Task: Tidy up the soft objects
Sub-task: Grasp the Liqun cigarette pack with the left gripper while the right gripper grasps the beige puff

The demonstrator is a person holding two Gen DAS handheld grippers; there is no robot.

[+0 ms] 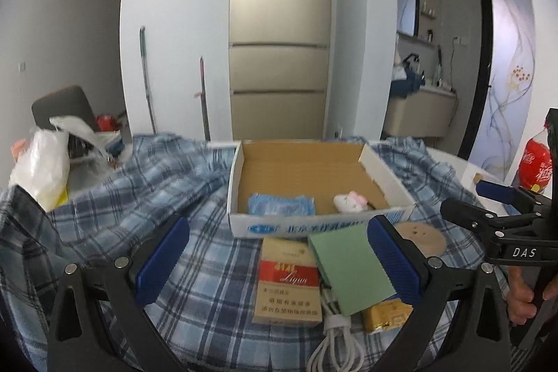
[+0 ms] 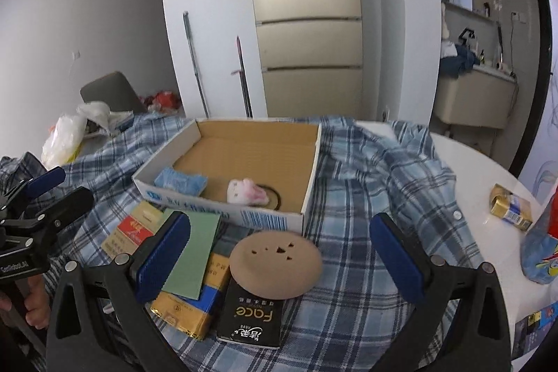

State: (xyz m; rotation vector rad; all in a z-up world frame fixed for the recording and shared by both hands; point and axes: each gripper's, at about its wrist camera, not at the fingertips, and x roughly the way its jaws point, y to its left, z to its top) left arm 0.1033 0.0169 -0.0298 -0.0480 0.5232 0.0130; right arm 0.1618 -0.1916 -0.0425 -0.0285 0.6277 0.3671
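Here, corrugated cardboard box (image 2: 310, 162), fluffy plush toy (image 2: 246, 191), crinkly blue packet (image 2: 181, 181)

One cardboard box (image 2: 307, 197) is sitting on the plaid cloth (image 2: 366, 215), and two soft things are lying inside it: one blue pouch (image 2: 181, 182) and one small pink-and-white plush toy (image 2: 246, 192). In front of the box, six loose items are lying: one cigarette pack (image 1: 289, 281), one green card (image 2: 193, 253), one tan disc (image 2: 275, 260), one black tissue pack (image 2: 251, 319), one yellow packet (image 2: 185, 309) and one coiled white cable (image 1: 331, 337). One more yellow packet (image 2: 511, 206) is resting apart on the tabletop (image 2: 470, 162).
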